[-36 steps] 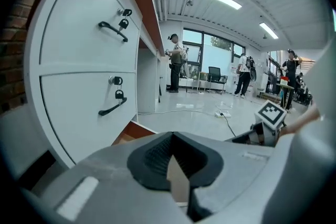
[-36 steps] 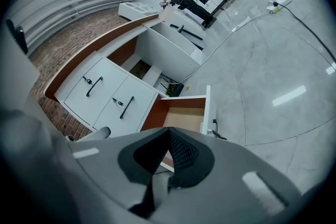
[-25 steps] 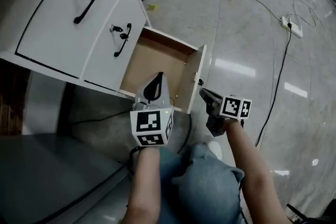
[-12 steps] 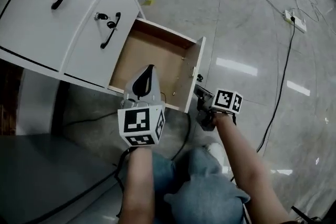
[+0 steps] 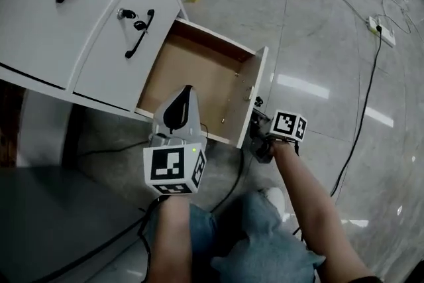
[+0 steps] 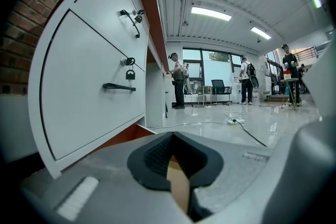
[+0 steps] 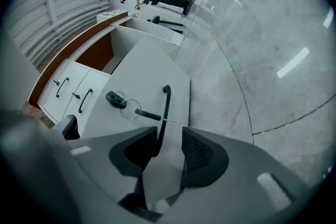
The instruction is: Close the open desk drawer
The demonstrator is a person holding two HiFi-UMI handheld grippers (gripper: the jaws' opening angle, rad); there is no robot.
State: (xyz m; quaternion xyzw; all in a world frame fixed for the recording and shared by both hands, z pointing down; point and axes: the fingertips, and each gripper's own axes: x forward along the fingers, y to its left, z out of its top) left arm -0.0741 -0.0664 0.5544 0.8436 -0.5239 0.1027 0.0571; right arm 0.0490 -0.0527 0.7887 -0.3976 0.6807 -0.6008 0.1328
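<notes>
1. Right gripper (image 7: 169,135): the fingers stand wide apart and have just been opening. The lower end of the black bar handle (image 7: 165,105) stands between them, and the pads do not press on it.
2. Left gripper (image 6: 173,136): the fingers are closed at the tips and hold nothing. It hovers at the near edge of the open drawer box.
3. Drawer front (image 7: 152,71): a flat white panel directly ahead of the right fingers. A key with a ring (image 7: 119,100) hangs just beside the handle.
4. Location: the drawer (image 5: 199,73) sits below the two closed drawers (image 5: 112,43) of the desk. It is pulled well out over the floor (image 5: 318,43), and its wooden interior looks empty.
5. Handling (judged): a rigid box, probably light while empty, that should slide in under modest force. The smooth painted panel may be slippery under the pads.
6. Hold point (judged): press flat on the panel at mid-width, close to the handle, or grip the handle bar. An off-centre push may skew the box. Keep clear of the key ring.
</notes>
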